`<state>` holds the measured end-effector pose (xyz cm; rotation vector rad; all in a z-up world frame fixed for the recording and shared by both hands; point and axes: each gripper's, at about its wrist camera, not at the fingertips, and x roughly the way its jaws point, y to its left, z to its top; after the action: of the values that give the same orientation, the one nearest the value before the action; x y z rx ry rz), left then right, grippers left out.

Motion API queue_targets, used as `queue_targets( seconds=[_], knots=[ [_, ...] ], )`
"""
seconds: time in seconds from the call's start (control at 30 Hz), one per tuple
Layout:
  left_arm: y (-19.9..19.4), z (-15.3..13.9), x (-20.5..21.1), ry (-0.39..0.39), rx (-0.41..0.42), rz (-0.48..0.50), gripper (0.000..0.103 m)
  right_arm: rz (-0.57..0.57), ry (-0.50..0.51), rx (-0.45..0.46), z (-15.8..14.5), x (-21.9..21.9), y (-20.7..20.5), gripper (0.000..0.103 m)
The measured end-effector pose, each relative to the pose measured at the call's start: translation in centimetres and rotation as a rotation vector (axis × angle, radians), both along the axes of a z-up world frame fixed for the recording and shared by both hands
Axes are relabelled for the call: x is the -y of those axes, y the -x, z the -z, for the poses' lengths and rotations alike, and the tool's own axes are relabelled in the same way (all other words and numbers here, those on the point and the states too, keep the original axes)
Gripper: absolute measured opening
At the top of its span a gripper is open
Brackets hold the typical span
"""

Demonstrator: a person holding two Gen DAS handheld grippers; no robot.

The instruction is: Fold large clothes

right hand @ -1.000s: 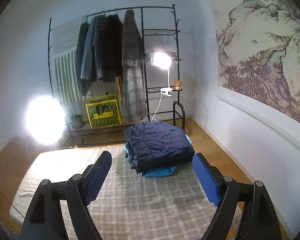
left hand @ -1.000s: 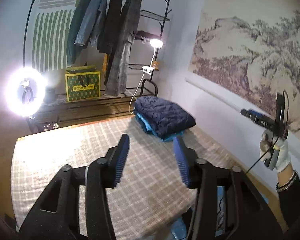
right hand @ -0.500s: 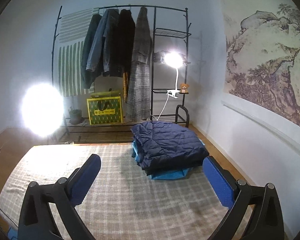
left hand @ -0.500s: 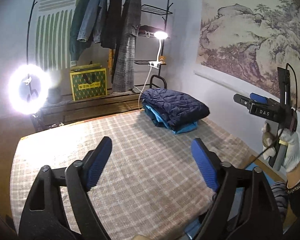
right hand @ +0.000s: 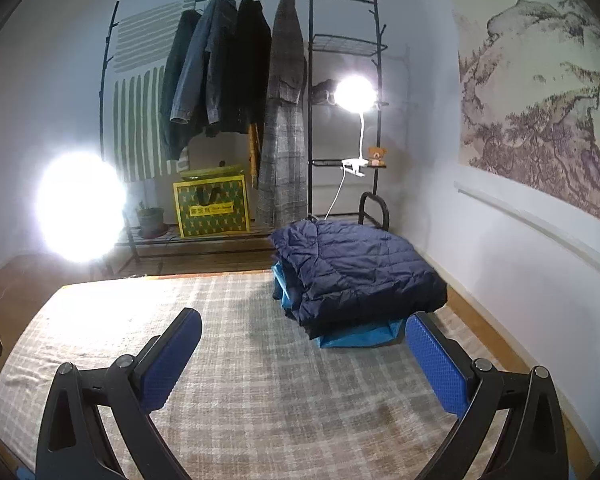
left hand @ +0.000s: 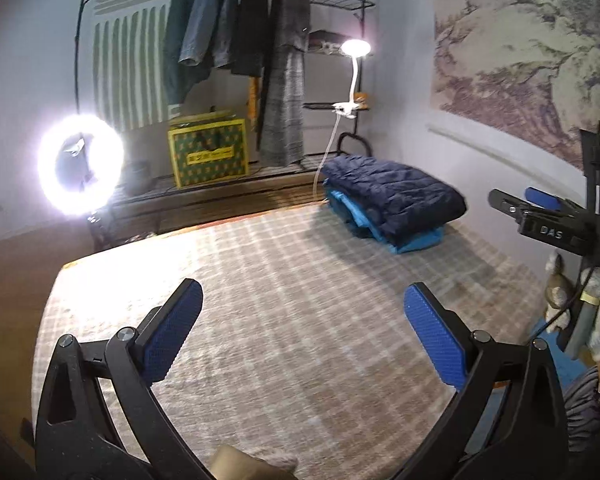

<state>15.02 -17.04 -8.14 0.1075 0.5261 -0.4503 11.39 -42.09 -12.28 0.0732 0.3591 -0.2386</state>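
Left tongs [left hand: 303,320]: jaws opening, nothing between them, over the checked bed cover [left hand: 284,320].
Right tongs [right hand: 303,354]: spread wide, empty.
Navy jacket [right hand: 356,272]: folded, atop a blue garment [right hand: 360,336], far right corner of bed.
Clothes rack [right hand: 308,120]: behind bed.

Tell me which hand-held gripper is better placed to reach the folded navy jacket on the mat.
Right. The right hand-held gripper faces the navy jacket just beyond its open fingers. From the left hand-held gripper, jaws opening and empty, the jacket lies far across the checked mat, off to the right.
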Motion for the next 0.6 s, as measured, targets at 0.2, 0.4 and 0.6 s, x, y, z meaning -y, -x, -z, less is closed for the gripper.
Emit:
queue_targets(
  seconds=[0.2,0.4,0.6],
  knots=[
    [-1.1,0.9,-0.4,-0.041,-0.014,-0.072,0.103,-0.004,0.012,-0.015,1.1,-0.6,-0.8,0.103],
    [-1.4,1.4,-1.3,-0.034,-0.017,-0.108,0.103,-0.023,0.031,-0.049,2.2,-1.3,-1.7,0.103],
    [-1.3,1.1,-1.4,-0.026,-0.006,-0.115,0.103,-0.026,0.034,-0.044,2.2,-1.7,-1.9,0.103]
  ],
)
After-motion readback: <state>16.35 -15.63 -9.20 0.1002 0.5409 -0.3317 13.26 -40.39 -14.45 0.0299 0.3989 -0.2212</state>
